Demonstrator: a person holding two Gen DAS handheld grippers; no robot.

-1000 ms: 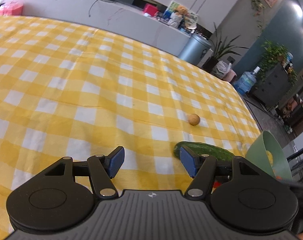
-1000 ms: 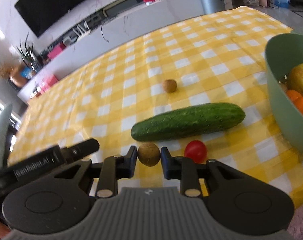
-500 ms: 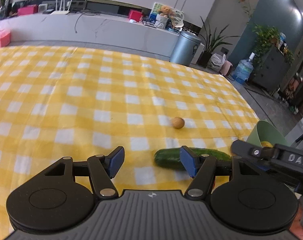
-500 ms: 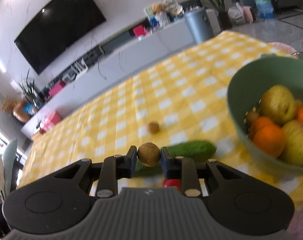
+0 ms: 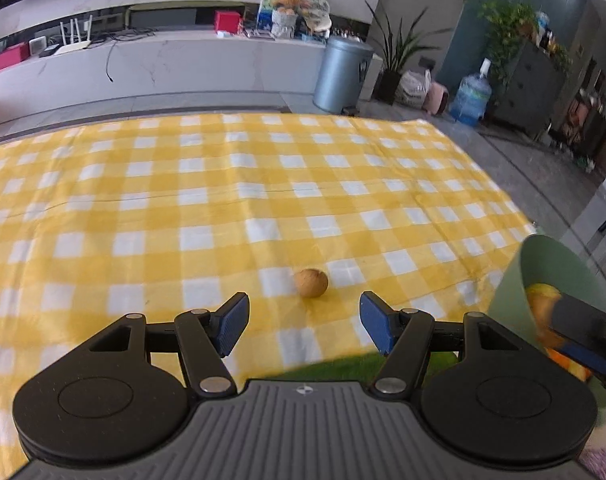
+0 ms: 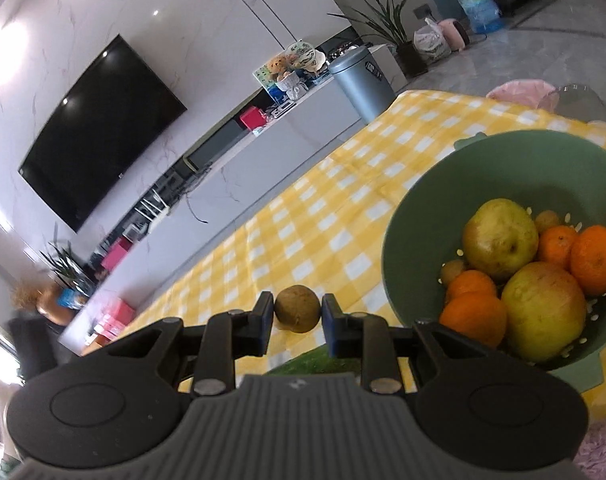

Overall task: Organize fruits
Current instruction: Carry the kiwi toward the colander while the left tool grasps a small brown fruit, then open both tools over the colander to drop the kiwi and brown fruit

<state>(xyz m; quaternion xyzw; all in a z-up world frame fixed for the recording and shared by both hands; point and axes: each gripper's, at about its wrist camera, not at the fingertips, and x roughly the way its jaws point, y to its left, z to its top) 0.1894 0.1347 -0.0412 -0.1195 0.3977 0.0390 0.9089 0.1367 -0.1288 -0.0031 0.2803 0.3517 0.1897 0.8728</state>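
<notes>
My right gripper (image 6: 297,314) is shut on a small brown round fruit (image 6: 297,308) and holds it in the air, left of the green colander bowl (image 6: 499,152). The bowl holds pears and oranges. My left gripper (image 5: 303,326) is open and empty above the yellow checked cloth (image 5: 183,200). A second small brown fruit (image 5: 311,283) lies on the cloth just beyond its fingertips. The cucumber (image 5: 335,366) shows as a green strip under the left gripper and under the right one (image 6: 315,360). The bowl's edge (image 5: 515,288) is at the left view's right side.
The table's far edge drops to the floor. Beyond it stand a long white counter (image 5: 163,68), a grey bin (image 5: 341,72), plants and a water bottle (image 5: 471,96). A pink object (image 6: 519,94) sits behind the bowl.
My right gripper has lifted the brown fruit off the cloth and swung toward the bowl. My left gripper has tilted up and moved closer to the second brown fruit.
</notes>
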